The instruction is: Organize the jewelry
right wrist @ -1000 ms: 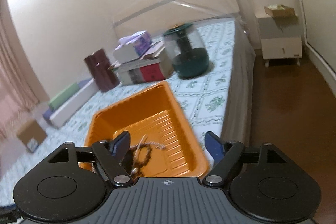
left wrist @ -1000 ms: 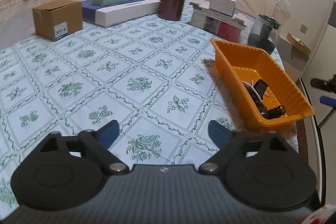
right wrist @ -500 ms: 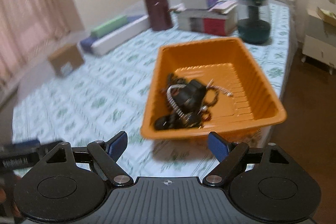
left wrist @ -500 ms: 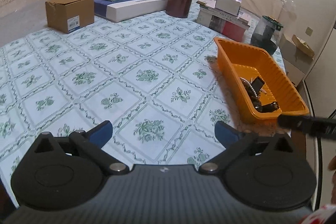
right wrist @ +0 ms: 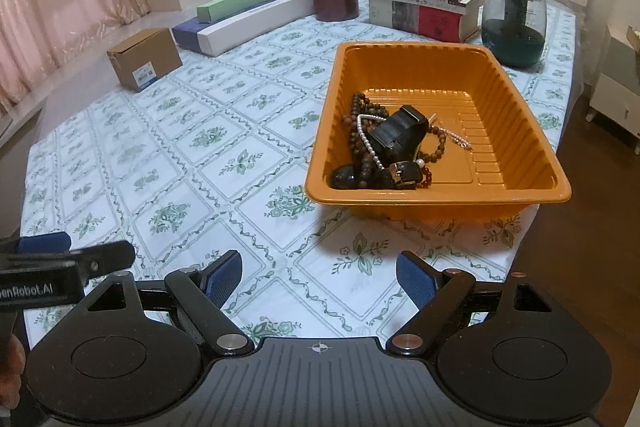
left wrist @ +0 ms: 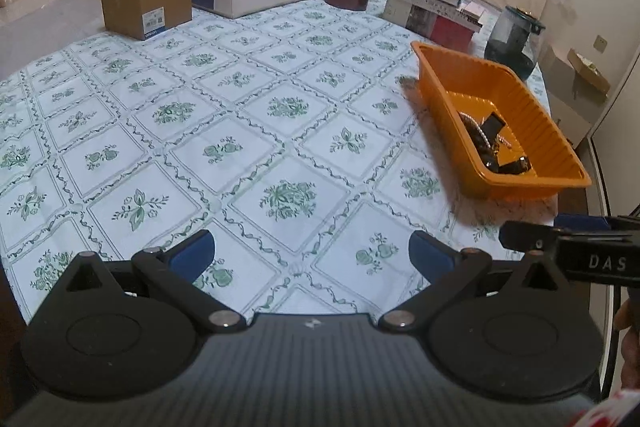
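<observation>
Blue-padded fingers of left gripper (left wrist: 311, 253) and right gripper (right wrist: 319, 277) are standing wide apart, holding nothing. Jewelry (right wrist: 386, 149) is lying tangled in the orange tray (right wrist: 516, 195) on the bed (right wrist: 224, 163), tray's long axis running away from right gripper.

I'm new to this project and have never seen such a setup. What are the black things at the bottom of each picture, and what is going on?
No robot here: a person carries a two-finger gripper in each hand, each with a camera looking along its blue fingers. One picture is from the left gripper, the other from the right gripper; each shows at the other's edge. Both are open and hold nothing. They hover over a flowered cloth. On it sits an orange tray with tangled jewelry: bead strings, pearls, a black watch. Boxes, books and jars stand behind.
</observation>
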`<state>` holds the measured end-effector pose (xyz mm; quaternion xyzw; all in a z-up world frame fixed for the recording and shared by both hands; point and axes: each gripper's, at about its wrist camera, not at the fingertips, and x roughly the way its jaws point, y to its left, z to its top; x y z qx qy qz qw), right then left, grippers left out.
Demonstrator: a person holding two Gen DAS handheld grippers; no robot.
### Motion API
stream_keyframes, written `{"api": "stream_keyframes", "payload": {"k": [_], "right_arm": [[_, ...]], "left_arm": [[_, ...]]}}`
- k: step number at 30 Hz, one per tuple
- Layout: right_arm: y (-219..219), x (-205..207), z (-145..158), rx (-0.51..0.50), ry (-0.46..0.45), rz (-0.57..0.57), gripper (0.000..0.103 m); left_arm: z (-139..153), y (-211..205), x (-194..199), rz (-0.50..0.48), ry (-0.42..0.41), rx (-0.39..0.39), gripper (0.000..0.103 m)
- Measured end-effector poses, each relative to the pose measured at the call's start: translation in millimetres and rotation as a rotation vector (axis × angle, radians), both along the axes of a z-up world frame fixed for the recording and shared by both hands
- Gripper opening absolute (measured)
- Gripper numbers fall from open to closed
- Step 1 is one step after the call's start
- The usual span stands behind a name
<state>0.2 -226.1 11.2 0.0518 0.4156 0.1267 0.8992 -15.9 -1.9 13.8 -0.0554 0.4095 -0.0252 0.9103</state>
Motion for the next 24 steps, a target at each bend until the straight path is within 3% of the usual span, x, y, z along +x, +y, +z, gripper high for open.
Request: {"api": "stream_keyframes", "payload": {"k": [12, 24], "right_arm": [[0.7, 0.9, -7.0, 0.0, 0.021, 0.004, 0.084], [0.9, 2.1, -8.4, 0.005, 0.017, 0.002, 0.084]], "left_arm": [[-7.2, -6.1, 1.8, 0.024, 0.023, 0.049, 0.102], [-9.0, -7.8, 3.9, 0.024, 0.029, 0.052, 0.103]]}}
